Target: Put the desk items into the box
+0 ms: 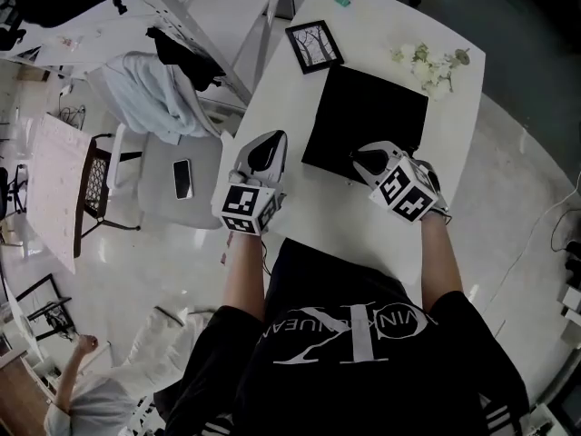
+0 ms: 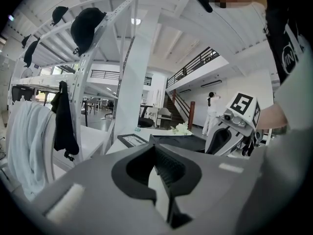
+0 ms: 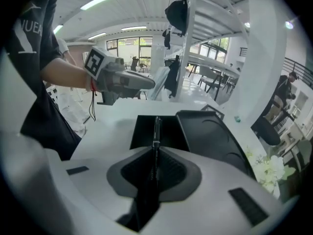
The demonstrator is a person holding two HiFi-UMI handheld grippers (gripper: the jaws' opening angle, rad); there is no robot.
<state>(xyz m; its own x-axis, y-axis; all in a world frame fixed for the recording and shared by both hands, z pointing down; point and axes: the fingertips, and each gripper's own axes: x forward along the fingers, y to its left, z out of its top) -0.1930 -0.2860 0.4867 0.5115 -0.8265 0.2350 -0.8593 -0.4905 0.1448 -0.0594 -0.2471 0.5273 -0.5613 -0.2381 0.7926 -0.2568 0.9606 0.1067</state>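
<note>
**Item:** black pen (image 3: 155, 124), slim. It is lying lengthwise in the right claw (image 3: 155, 150), which is clenching it between its pads. Its free end is pointing to 12 o'clock, over the near part of the black box (image 1: 363, 116).

**Box:** it is sitting mid-bench and looks shallow. In the right gripper view a black embossed panel (image 3: 210, 136), probably the lid, is adjoining it at 3 o'clock.

**Awaiting packing:**
- picture frame (image 1: 314, 46), at the box's 11 o'clock
- white flowers (image 1: 427, 64), at 1 o'clock
- small green item (image 1: 342, 0), near the far edge of the bench (image 1: 309, 198) at 12 o'clock; too small to identify

**Left claw** (image 1: 272, 142): it is hovering at the box's 8 o'clock, drawn almost together and grasping nothing.

**Hazards (judged):**
- The pen is being pinched along a narrow line, so it could swivel or slide out if tilted.
- If released high, it could bounce over the low wall or land on the panel instead of inside the box.
</note>
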